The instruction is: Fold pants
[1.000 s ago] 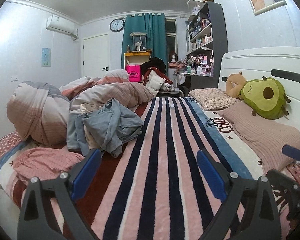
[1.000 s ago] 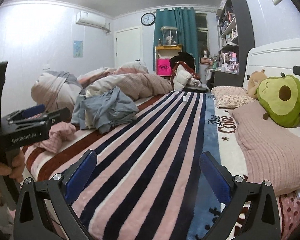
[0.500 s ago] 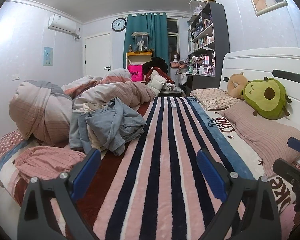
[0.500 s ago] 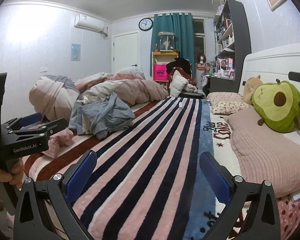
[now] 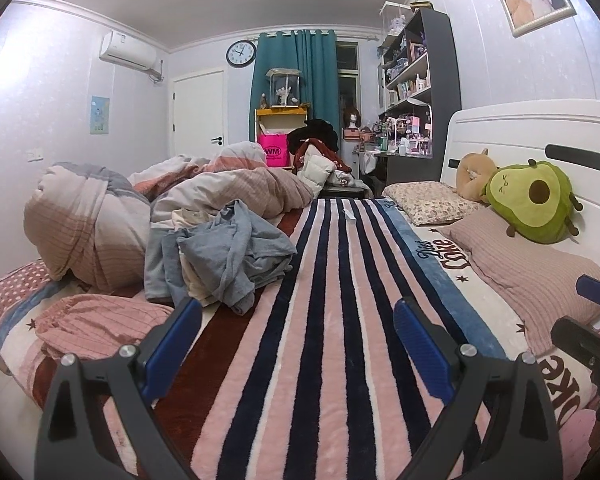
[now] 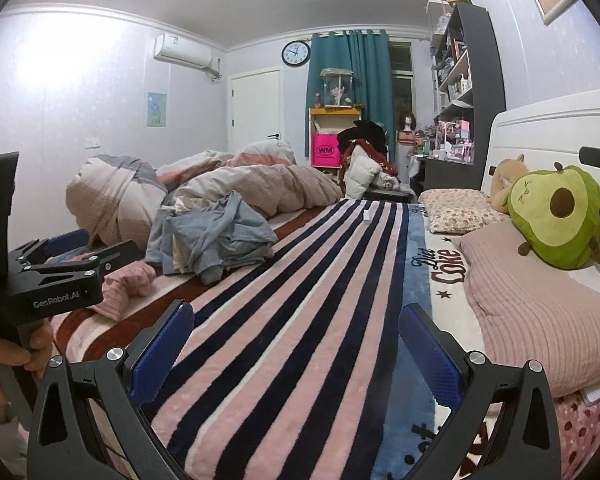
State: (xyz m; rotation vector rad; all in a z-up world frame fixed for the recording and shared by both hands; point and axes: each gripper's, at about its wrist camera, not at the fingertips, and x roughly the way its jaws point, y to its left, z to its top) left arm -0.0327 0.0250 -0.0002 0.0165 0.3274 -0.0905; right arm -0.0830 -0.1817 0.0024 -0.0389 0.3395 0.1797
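Both your grippers hover over the striped blanket near the bed's foot edge: left gripper jaws released, holding nothing; right gripper same. The grey-blue crumpled garments lie heaped at the bed's left side against the rolled duvet, a pink striped garment just nearer you. You can't tell which is the pants. No folded pants visible. Judged step: reaching for the pile; that calls for swinging left and pinching a waistband. No containers on the bed.
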